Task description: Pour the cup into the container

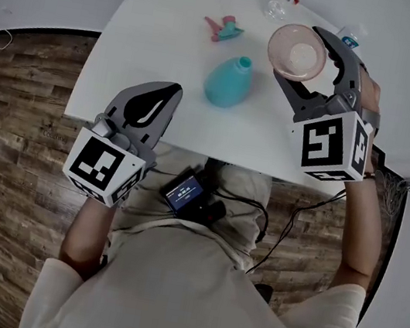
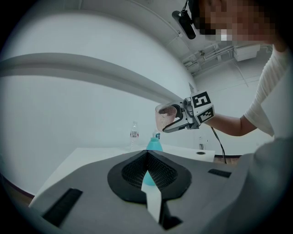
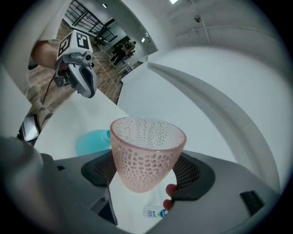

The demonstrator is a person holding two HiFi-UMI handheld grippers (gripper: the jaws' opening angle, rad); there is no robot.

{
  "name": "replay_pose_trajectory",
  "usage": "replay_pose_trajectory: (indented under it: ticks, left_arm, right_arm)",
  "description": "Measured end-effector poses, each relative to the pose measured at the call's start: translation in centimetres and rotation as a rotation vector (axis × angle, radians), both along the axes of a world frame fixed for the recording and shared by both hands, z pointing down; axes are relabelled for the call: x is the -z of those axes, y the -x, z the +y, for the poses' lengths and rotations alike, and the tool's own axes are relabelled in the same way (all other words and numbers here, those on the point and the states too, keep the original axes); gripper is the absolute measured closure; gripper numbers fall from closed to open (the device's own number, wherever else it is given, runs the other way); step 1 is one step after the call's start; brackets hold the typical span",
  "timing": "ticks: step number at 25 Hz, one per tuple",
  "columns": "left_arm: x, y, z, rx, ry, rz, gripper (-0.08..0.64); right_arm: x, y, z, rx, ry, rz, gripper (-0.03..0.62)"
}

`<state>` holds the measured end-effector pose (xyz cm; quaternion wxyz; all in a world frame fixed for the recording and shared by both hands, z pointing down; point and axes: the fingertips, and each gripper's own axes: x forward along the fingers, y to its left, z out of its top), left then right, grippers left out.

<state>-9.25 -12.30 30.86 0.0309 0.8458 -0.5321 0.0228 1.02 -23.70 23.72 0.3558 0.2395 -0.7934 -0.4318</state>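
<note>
Head view, right gripper (image 1: 297, 51): jaws spread wide and clamped on opposite sides of the pink dimpled cup (image 1: 294, 59). The cup is held over the white desk (image 1: 148, 39) with its mouth toward the camera.
Head view, teal container (image 1: 229, 83): stands on the desk, below-left of the cup and apart from it.
Head view, left gripper (image 1: 165, 101): jaws closed together with nothing in them, at the desk's near edge.
Head view, spray nozzle (image 1: 223, 27): pink and teal, lying on the desk beyond the container.
Left gripper view, jaws: pressed tip to tip and empty. The container (image 2: 154, 143) shows just past them.
Left gripper view, cup (image 2: 165, 118): in the air, higher than the container's neck and slightly to its right, gripped by the right gripper (image 2: 177, 119).
Left gripper view, water bottle (image 2: 133, 135): upright, just left of the container.
Right gripper view, cup (image 3: 145, 153): fills the gap between the two pads, rim uppermost.
Right gripper view, container (image 3: 91, 141): on the desk to the cup's lower left.
</note>
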Motion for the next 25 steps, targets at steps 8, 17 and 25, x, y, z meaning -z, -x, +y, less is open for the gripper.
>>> replay_pose_trajectory:
  ticks: [8,17,25]
  left_arm:
    - [0.8,0.1,0.0,0.01,-0.033,-0.022,0.551]
    - [2.1,-0.2,-0.3,0.024,-0.078,-0.016,0.551]
    - [2.4,-0.8,-0.4,-0.006,-0.08,0.01,0.551]
  right_arm:
    - [1.0,-0.9,1.3,0.014,0.193,-0.211,0.216]
    - [2.0,-3.4,0.3,-0.032,0.363,-0.445,0.218]
    - [1.1,-5.9,-0.2,-0.05,0.424,-0.526,0.216]
